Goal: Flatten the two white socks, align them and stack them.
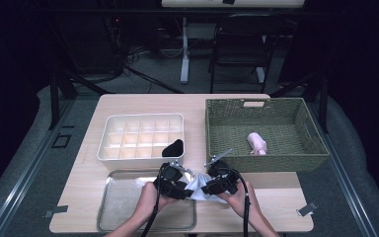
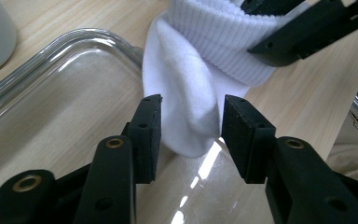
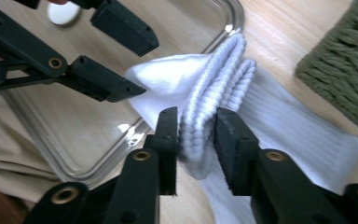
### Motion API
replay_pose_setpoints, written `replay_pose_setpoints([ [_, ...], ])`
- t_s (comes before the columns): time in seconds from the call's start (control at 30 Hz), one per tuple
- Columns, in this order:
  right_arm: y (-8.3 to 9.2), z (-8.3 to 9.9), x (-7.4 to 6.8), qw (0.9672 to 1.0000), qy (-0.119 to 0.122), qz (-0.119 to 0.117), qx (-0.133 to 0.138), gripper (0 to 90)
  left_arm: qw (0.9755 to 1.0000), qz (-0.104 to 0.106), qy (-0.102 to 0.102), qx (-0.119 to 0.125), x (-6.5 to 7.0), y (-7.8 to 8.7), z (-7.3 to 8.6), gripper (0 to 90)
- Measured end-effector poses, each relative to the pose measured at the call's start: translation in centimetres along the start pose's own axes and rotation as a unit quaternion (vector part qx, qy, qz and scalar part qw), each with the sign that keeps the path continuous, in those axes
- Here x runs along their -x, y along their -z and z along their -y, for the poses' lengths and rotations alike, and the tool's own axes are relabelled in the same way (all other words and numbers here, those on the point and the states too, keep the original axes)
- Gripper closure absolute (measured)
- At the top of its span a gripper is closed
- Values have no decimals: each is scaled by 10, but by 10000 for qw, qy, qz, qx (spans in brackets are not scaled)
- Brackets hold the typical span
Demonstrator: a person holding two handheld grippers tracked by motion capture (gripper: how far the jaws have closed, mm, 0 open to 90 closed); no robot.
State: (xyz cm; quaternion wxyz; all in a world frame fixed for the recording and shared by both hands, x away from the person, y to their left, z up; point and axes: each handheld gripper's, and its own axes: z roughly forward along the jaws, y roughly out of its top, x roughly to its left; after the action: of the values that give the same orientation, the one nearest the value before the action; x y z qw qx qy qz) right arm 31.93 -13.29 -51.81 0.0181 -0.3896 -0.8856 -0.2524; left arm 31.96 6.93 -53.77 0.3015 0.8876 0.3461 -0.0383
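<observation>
Wooden table (image 1: 143,101) w/ white divided box (image 1: 143,122), green wicker basket (image 1: 306,129), metal tray (image 1: 109,213), white sock (image 1: 201,190).

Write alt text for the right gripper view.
Two black jaws of the right gripper stand either side of the bunched ribbed cuff of a white sock, which lies across the rim of a clear tray on a wooden table. The left gripper reaches in from upper left; a green woven basket sits at right.

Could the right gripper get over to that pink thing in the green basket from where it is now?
Probably yes. The pink roll lies in the open-topped woven basket, just beyond the right gripper. But its jaws sit around the white sock, which it would need to drop first.
</observation>
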Motion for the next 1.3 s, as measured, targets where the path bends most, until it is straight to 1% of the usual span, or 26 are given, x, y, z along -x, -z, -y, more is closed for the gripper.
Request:
replay_pose_setpoints([
  [0.1,2,0,1,9998,-37,-194,60,639,10000,-5,32,53,-1,3,0,525],
  [0.17,4,1,0,9996,-17,-236,152,624,10000,4,33,82,-1,4,0,512],
  [0.2,6,1,0,9995,-27,-264,194,617,9999,-61,43,114,0,4,0,504],
  [0.23,8,1,0,9995,-13,-240,195,609,10000,6,26,87,-1,5,-1,493],
  [0.27,12,3,-1,9990,-32,-315,322,600,9999,4,28,115,0,5,-2,467],
  [0.3,12,3,-1,9990,-32,-315,322,600,9999,4,28,115,0,5,-2,448],
  [0.33,18,5,1,9989,-4,-264,397,589,9999,-5,36,127,0,5,-3,428],
  [0.4,22,6,2,9988,-11,-263,415,586,9998,-8,54,174,1,6,-4,414],
  [0.5,31,12,8,9983,-123,-173,536,575,9996,-21,82,258,3,6,-6,370],
  [0.53,33,15,11,9985,-159,-91,518,570,9996,-19,90,282,4,6,-7,359],
  [0.57,34,18,14,9980,-268,-25,565,564,9994,-14,128,326,4,5,-8,347],
  [0.63,38,25,21,9977,-424,79,517,557,9993,-9,154,327,5,2,-11,330],
  [0.67,39,29,24,9972,-519,187,511,557,9994,-11,151,324,5,1,-11,327],
  [0.7,38,38,31,9958,-725,217,506,556,9995,-1,151,293,5,0,-11,327],
  [0.73,38,38,31,9958,-725,217,506,556,9996,15,128,243,4,-1,-11,327],
  [0.8,35,45,38,9950,-854,303,415,556,9996,48,174,201,3,-3,-10,332],
  [0.87,32,51,42,9939,-986,293,392,552,9995,105,233,166,1,-5,-9,341],
  [0.9,28,55,45,9934,-1078,213,342,542,9995,137,257,155,0,-7,-8,352],
  [0.97,26,57,47,9933,-1110,146,303,541,9995,162,271,80,-1,-9,-7,358],
  [1.03,20,58,51,9934,-1137,89,148,544,9995,166,256,23,-1,-11,-6,383],
  [1.1,12,59,52,9925,-1217,53,93,559,9996,168,227,4,0,-12,-6,409],
  [1.13,9,58,52,9930,-1179,54,-15,606,9997,106,218,5,1,-13,-6,441],
  [1.17,9,58,52,9930,-1179,54,-15,606,9997,151,199,1,1,-13,-6,441],
  [1.23,7,57,51,9936,-1125,61,-40,645,9997,154,176,-18,1,-14,-5,482],
  [1.27,6,57,50,9935,-1135,53,-60,684,9997,161,186,-22,1,-14,-5,495],
  [1.3,6,57,49,9934,-1136,112,-53,709,9997,173,179,-32,1,-14,-4,524],
])
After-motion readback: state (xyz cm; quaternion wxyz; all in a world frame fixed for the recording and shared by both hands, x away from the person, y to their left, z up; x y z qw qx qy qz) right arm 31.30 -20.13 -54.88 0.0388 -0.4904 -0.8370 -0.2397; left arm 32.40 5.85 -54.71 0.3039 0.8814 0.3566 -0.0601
